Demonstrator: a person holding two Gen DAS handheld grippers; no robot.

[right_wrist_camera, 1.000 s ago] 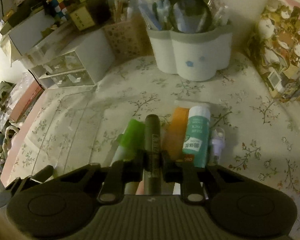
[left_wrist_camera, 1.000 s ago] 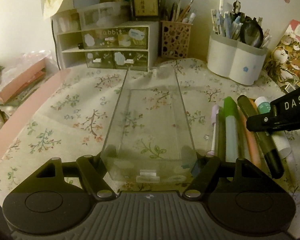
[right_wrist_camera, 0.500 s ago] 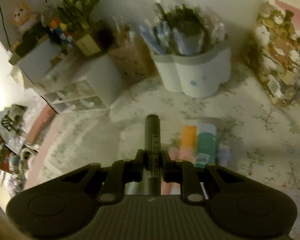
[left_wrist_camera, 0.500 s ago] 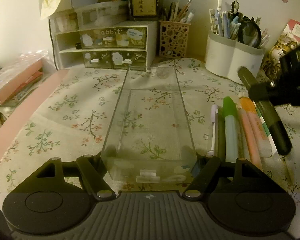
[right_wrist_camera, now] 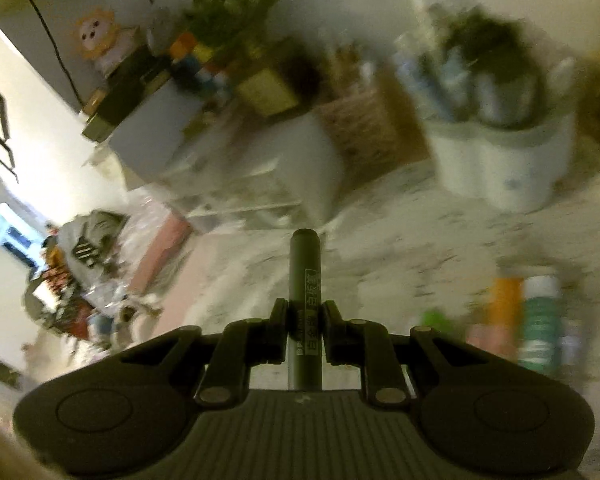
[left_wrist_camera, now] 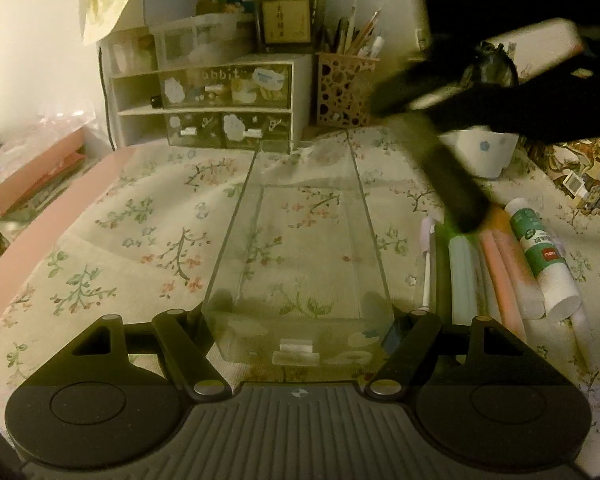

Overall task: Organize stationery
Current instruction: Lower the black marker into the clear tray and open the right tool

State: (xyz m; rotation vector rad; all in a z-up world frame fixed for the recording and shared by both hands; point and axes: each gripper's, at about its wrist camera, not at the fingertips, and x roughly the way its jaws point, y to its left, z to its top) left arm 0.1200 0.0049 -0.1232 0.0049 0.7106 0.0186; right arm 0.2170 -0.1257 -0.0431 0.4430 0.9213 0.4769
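A floral tablecloth [left_wrist_camera: 132,216] is spread over the surface, with a clear drawer tray [left_wrist_camera: 300,248] at the centre of the left wrist view, clamped at its near end between the fingers of the left gripper [left_wrist_camera: 298,344]. At lower centre of the blurred right wrist view, a dark marker [right_wrist_camera: 306,288] is pinched by the closed right gripper [right_wrist_camera: 305,320] and held above the cloth. A small drawer cabinet [left_wrist_camera: 224,108], a perforated pen cup [left_wrist_camera: 344,88] and a white pen holder [right_wrist_camera: 504,160] are ranged along the wall, while a glue stick [left_wrist_camera: 540,252] and highlighters [left_wrist_camera: 496,276] lie right of the tray.
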